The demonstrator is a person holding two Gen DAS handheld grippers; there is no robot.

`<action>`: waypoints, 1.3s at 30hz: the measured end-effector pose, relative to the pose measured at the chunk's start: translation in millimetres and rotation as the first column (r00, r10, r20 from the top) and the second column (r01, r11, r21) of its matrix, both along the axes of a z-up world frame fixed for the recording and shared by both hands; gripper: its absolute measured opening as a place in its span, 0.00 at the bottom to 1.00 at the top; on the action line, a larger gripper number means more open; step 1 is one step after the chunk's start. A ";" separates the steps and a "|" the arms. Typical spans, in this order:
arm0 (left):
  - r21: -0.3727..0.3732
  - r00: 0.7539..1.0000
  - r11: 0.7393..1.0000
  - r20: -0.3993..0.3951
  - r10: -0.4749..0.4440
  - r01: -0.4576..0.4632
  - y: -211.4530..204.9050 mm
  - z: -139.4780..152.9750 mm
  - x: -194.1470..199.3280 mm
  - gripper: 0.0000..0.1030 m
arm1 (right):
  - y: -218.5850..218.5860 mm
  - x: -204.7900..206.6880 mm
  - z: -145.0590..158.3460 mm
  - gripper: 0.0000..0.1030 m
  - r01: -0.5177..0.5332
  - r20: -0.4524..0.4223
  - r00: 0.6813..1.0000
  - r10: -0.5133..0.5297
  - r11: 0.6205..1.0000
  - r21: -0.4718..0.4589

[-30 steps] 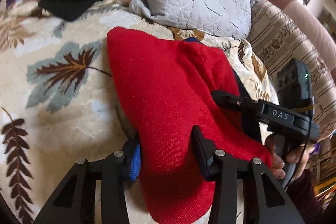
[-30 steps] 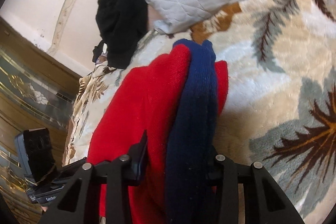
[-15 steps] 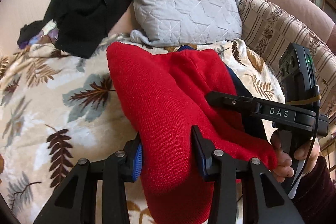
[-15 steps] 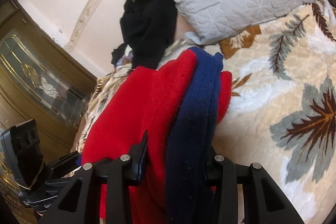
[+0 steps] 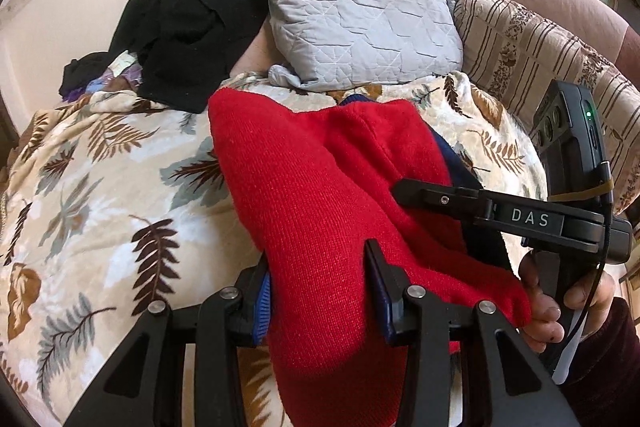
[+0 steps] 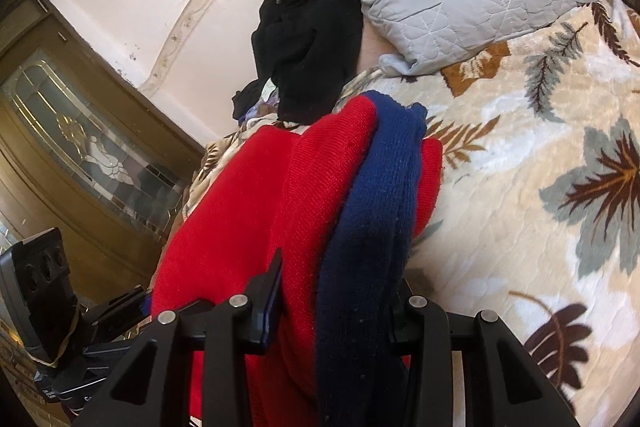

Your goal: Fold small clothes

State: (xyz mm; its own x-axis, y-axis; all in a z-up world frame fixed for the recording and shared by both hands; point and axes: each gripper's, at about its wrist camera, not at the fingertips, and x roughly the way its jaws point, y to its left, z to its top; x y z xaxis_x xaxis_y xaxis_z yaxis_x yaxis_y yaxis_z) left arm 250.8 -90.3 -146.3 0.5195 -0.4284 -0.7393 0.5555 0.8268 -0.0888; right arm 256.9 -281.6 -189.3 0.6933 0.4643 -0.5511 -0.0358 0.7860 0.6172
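My left claw [image 5: 318,291] is clamped on a thick fold of the red knit garment [image 5: 320,187]; both pads press into the cloth, blue pad lining showing on the left finger [image 5: 262,307]. The garment runs fwd & away from the claw over the leaf-print blanket [image 5: 100,195], its far end near the grey quilted pillow [image 5: 360,23].

My right claw [image 6: 336,291] is also closed on the same garment, pinching the red knit together w/ its navy-blue band [image 6: 380,211], which lies bunched along the right side of the bundle betw. the fingers. From the left cam I see the right claw [image 5: 400,187] just to the right of mine, its finger laid over the red cloth, my right hand [image 5: 560,299] wrapped round the handle, dark red sleeve [image 5: 612,367] behind.

Beyond the garment, fwd-left of the left claw: a pile of black clothes [image 5: 192,23] against the wall, touching the pillow. Fwd-right: striped sofa cover [image 5: 532,47]. In the right cam, left of the claw, a wooden door w/ stained glass [image 6: 84,155]; the left claw's body [image 6: 44,291] sits low-left, its fingertips hidden behind the red cloth.
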 end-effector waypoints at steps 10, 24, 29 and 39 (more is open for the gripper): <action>0.019 0.999 0.999 -0.017 0.034 -0.034 14.9 -9.7 -13.6 0.42 | 17.1 -7.7 -7.7 0.40 -0.027 -0.025 0.999 0.027 0.999 -0.017; 0.054 0.996 0.997 -0.068 0.055 -0.051 20.4 -33.5 -18.0 0.42 | 30.0 -10.8 -34.5 0.40 -0.041 -0.096 0.995 0.039 0.999 -0.023; 0.080 0.994 0.996 -0.092 0.052 -0.045 18.7 -46.6 -21.3 0.43 | 30.5 -13.6 -46.8 0.40 -0.048 -0.131 0.990 0.043 0.998 -0.034; 0.103 0.987 0.992 -0.137 0.089 -0.076 29.4 -63.4 -14.2 0.56 | 13.8 -8.2 -63.0 0.55 -0.009 -0.227 0.974 0.010 1.000 0.007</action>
